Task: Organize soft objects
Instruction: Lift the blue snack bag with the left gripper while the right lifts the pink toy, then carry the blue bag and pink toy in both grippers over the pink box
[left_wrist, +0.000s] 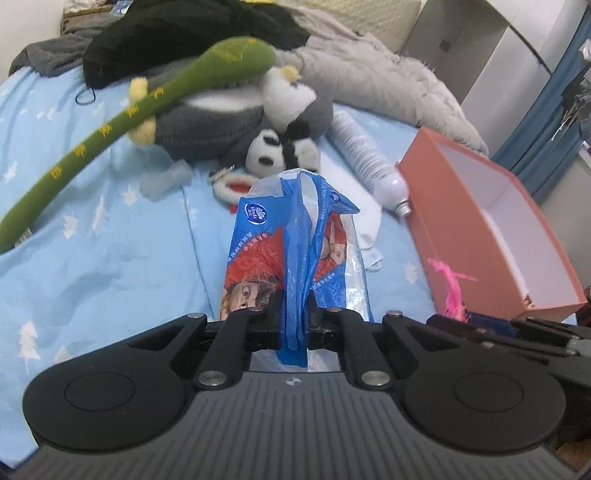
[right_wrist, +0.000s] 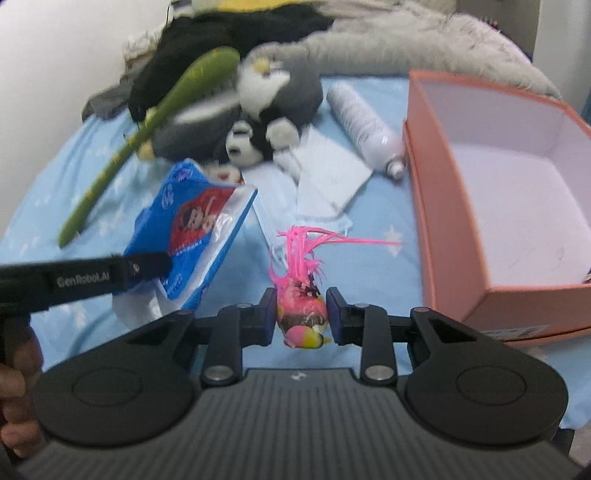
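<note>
- Left wrist view: the left gripper (left_wrist: 294, 325) has its jaws clamped on a bunched blue fold of the tissue pack (left_wrist: 291, 254), a blue, red and white plastic wrapper that hangs clear above the bed sheet (left_wrist: 92, 266).
- Right wrist view: the right gripper (right_wrist: 301, 314) has its jaws clamped on the sides of a small pink feathered toy (right_wrist: 301, 306); its pink plumes stick up and trail toward the box.
- At the left edge of that view a person's hand (right_wrist: 16, 398) grips the handle of the left gripper, whose black arm reaches across to the tissue pack.
- Just to the right stands the orange box (right_wrist: 443, 229), open, with a white inside, resting on the light blue, star-printed bed sheet.
- Beyond the pack lie white folded cloths (right_wrist: 328, 170) and a white bottle (right_wrist: 364, 125), on its side beside the box's far corner.
- Farther off, a small panda plush (left_wrist: 266, 151) leans against a grey and white plush (left_wrist: 258, 110).
- A long green plush snake (left_wrist: 110, 129) lies slantwise across the grey plush.
- Farthest back are a black garment (left_wrist: 177, 33) and a grey fluffy blanket (left_wrist: 388, 81).
</note>
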